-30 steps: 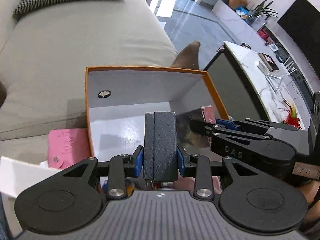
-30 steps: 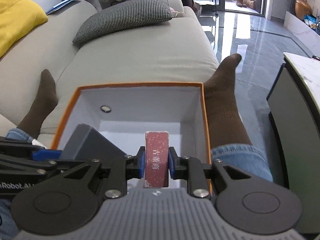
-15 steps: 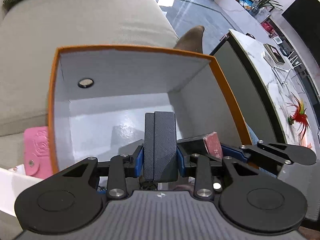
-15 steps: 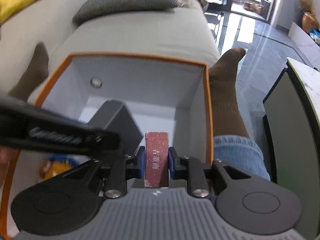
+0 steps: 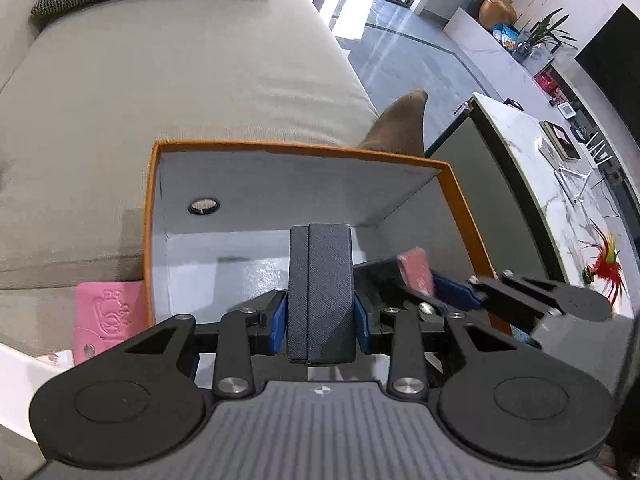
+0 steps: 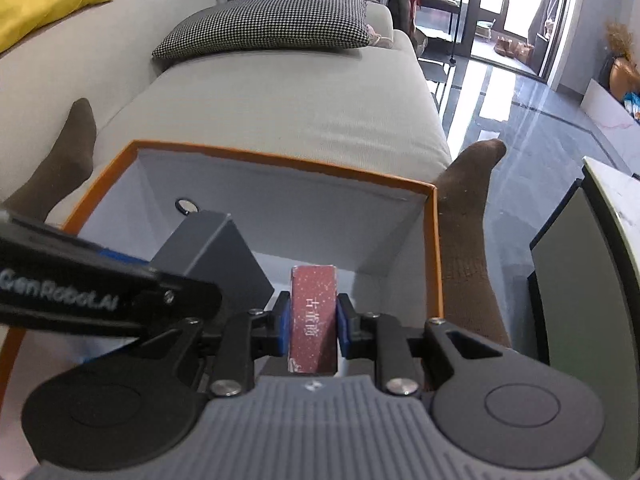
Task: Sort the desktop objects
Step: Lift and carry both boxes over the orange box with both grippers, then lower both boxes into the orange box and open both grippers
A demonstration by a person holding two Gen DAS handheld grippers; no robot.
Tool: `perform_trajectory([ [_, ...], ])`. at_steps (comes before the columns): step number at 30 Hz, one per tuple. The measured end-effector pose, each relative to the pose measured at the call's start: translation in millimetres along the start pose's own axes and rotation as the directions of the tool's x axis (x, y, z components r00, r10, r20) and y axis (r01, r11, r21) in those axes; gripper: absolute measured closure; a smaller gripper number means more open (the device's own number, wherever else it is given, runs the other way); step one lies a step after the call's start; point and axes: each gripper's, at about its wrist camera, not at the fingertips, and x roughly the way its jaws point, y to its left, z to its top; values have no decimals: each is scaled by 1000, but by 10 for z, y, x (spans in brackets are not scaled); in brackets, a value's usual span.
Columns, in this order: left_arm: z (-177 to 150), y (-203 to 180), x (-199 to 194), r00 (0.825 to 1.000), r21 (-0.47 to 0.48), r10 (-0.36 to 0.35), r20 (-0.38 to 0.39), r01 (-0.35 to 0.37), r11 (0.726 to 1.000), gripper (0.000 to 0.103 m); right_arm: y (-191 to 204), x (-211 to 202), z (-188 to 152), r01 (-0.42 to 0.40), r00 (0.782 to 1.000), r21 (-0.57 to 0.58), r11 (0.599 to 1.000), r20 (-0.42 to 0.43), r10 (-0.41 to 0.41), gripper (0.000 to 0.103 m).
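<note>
My left gripper [image 5: 320, 316] is shut on a dark grey box [image 5: 321, 288], held over the open orange box [image 5: 152, 208] with white inside walls. My right gripper [image 6: 312, 324] is shut on a small red box [image 6: 313, 316] with white characters, also over the orange box [image 6: 437, 256]. In the left wrist view the right gripper and red box [image 5: 416, 272] sit just to the right. In the right wrist view the grey box [image 6: 212, 256] and left gripper arm are at the left.
The orange box rests on a beige sofa [image 5: 180, 80] with a checked cushion [image 6: 264, 24]. A pink card holder [image 5: 106, 312] lies left of the box. A person's socked feet [image 6: 468, 208] flank it. A marble-topped table [image 5: 560, 184] stands at the right.
Both grippers have drawn back and up a little from the orange box, still holding their boxes. The box looks smaller and farther than half a second ago.
</note>
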Motion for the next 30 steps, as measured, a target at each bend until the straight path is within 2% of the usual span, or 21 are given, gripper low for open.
perform_trajectory([
  [5, -33, -31, 59, 999, -2, -23, -23, 23, 1000, 64, -7, -106, -89, 11, 995, 3, 1000, -102, -11, 78],
  [8, -51, -62, 77, 999, 0, -27, -30, 27, 1000, 64, 86, -129, -119, 20, 985, -52, 998, -169, -28, 78],
  [11, -90, -77, 120, 998, -4, -35, -44, 35, 999, 64, 186, -133, -171, 56, 974, -93, 994, -213, -74, 76],
  [13, -121, -76, 171, 998, -12, -42, -55, 41, 999, 64, 208, -124, -171, 56, 969, -99, 994, -233, -78, 74],
  [18, -191, -63, 291, 995, -43, -75, -71, 72, 996, 65, 184, -123, -130, 42, 965, -97, 994, -255, -65, 76],
  [23, -195, -107, 372, 990, -62, -117, -77, 112, 992, 65, 188, -129, -89, -6, 962, -127, 992, -272, -29, 68],
  [30, -198, -190, 408, 990, -57, -120, -78, 116, 992, 65, 138, -183, -58, 2, 962, -157, 988, -270, -44, 65],
])
